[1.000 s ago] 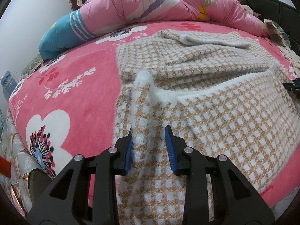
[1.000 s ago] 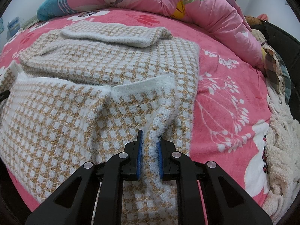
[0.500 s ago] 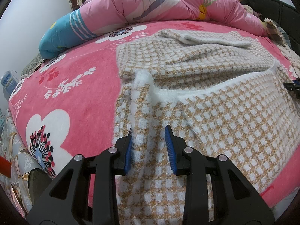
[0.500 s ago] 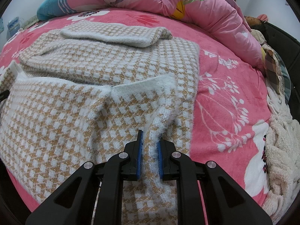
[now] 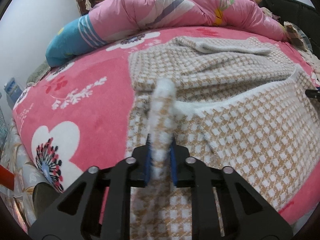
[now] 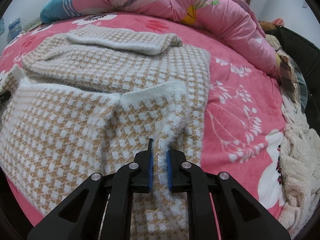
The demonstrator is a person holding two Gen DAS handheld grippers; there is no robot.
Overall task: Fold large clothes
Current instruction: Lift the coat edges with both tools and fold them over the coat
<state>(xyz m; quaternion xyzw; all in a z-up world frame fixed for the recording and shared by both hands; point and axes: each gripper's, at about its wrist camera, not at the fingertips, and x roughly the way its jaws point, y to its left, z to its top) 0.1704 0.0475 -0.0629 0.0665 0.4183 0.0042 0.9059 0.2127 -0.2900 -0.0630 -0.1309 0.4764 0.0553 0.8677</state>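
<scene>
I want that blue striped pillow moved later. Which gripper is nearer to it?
Left. The left gripper grips the sweater edge on the blue striped pillow side; the right gripper grips the opposite edge.

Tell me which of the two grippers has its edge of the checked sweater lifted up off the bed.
The left gripper: the checked sweater strip between its fingers stands up in a raised ridge. The right gripper grips an edge lying low against the garment.

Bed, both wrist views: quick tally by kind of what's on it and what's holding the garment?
Checked sweater: 1
Pink quilt: 1
Blue striped pillow: 1
Flowered sheet: 1
Grippers, left gripper and right gripper, both shut on sweater: 2
Total: 6
</scene>
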